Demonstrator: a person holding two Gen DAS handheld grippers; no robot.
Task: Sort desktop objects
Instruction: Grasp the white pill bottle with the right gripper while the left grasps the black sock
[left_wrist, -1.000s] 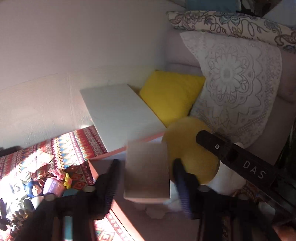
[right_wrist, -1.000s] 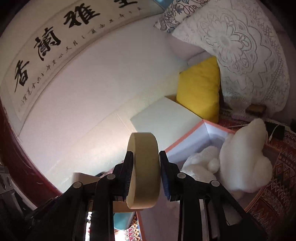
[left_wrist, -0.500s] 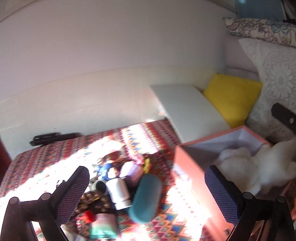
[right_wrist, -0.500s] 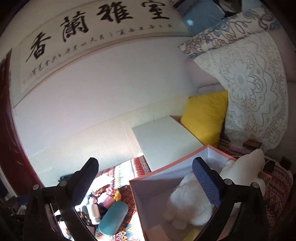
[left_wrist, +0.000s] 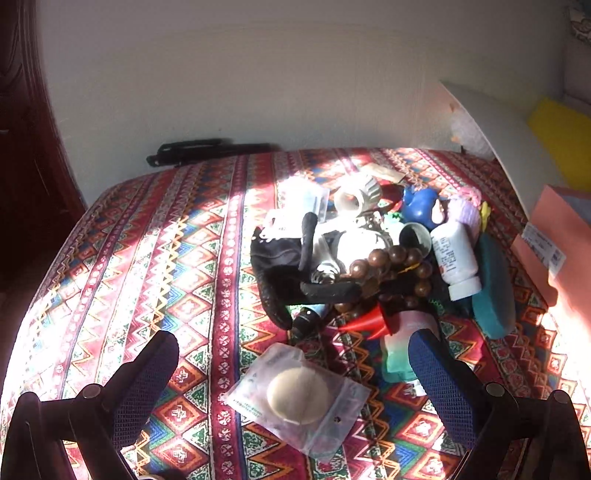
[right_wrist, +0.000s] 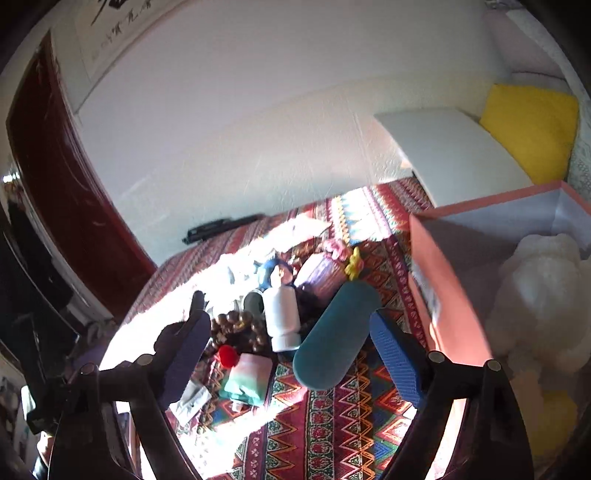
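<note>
A heap of small objects lies on the patterned cloth (left_wrist: 155, 258): a black glove (left_wrist: 284, 266), brown wooden beads (left_wrist: 391, 266), a white bottle (left_wrist: 456, 258), a teal case (left_wrist: 493, 291) and a blue figurine (left_wrist: 421, 206). A clear bag with a round beige puff (left_wrist: 299, 397) lies between the fingers of my open left gripper (left_wrist: 291, 369). My open right gripper (right_wrist: 291, 354) hovers over the teal case (right_wrist: 336, 336), the white bottle (right_wrist: 282, 314) and a pastel green-pink item (right_wrist: 247, 376). The pink box (right_wrist: 439, 295) at right holds a white plush toy (right_wrist: 543, 295).
A black flat object (left_wrist: 207, 151) lies at the cloth's far edge by the white wall. A white board (right_wrist: 447, 151) and a yellow cushion (right_wrist: 528, 125) stand behind the pink box (left_wrist: 561, 251). A dark red wooden frame (right_wrist: 55, 177) rises at left.
Both grippers let go of their loads, the brown block and the tape roll, above the pink box. Both then opened and swung left and down toward the heap of objects.
</note>
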